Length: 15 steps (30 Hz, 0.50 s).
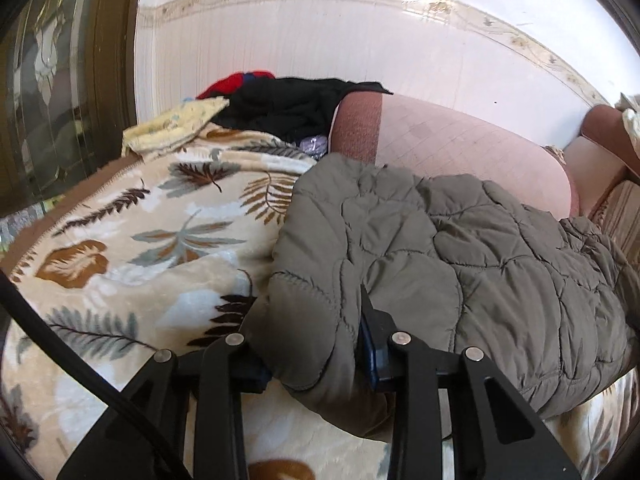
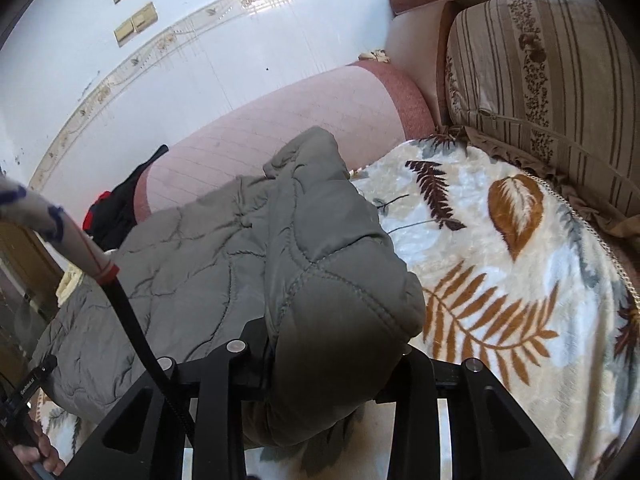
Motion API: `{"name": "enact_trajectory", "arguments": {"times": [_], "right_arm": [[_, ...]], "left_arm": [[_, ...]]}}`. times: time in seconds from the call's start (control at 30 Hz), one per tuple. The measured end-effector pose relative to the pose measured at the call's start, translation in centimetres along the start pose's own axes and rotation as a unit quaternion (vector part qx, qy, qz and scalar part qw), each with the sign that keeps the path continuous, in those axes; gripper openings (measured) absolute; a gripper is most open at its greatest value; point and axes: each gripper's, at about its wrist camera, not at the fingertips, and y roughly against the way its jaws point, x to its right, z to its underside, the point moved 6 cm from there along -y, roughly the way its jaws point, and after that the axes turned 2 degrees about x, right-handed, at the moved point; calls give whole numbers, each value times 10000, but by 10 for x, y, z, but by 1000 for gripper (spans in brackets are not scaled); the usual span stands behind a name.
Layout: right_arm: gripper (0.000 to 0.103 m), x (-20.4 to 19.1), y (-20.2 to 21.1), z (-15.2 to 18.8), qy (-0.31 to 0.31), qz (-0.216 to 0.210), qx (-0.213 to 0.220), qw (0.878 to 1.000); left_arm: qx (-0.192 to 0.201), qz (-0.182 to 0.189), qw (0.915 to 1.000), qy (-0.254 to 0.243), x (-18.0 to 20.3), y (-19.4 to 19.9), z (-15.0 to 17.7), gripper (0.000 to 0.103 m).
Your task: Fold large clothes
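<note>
We are looking along both grippers at a grey quilted jacket that is lying across a leaf-patterned blanket on a sofa. In the left wrist view the jacket is filling the centre and right of the frame, and its near left edge is bunching down toward the bottom centre. The blanket is lying bare to the left of it, giving open room there. A pink sofa back is closing off the space behind the jacket, and a pile of black and red clothes is sitting at the upper centre beside a yellow cloth.

In the right wrist view the jacket is spreading from the centre to the lower left, and bare blanket is stretching to the right as far as a striped cushion at the upper right.

The left gripper is clamping a thick fold of the jacket's edge between its jaws, which are standing partly closed around the padding. The right gripper is likewise pinching a padded fold at the bottom centre of its frame.

The fabric is covering the fingertips of both grippers, so we are not seeing the pads themselves. At the lower left edge of the right view a hand is showing only in part, cut off by the frame.
</note>
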Motion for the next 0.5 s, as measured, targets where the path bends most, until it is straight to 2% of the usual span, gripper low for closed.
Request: {"name": "enact_trajectory", "arguments": {"times": [0.17,0.5], "right_arm": [[36,2,34,8,141,-35,116,9998],[36,28,94,57,115,-48,58,9999]], "left_arm": [[62,-5,10000,-30,-2,36,12,33],[-112,31,9999,-41,-11,108,83,33]]}}
